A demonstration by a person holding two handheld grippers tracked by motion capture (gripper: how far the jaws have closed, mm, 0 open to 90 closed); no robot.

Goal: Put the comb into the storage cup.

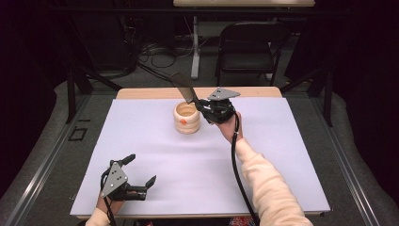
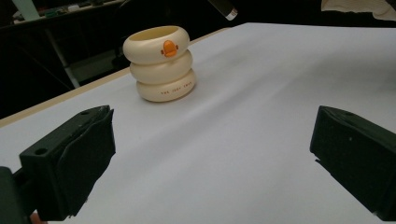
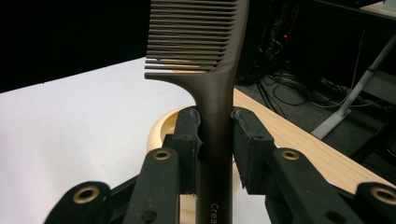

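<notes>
Over cream ringed cup [image 1: 187, 118] | right hand-held gripper [image 1: 201, 104] clamps dark brown comb [image 1: 183, 87] | left hand-held gripper [image 1: 139, 170] gapes

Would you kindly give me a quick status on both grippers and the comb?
Right gripper shut on comb, held above the cream holder. Left gripper open, low on the white sheet. Nothing in the way.

"Crea…" on comb [image 3: 212, 93] handle
</notes>
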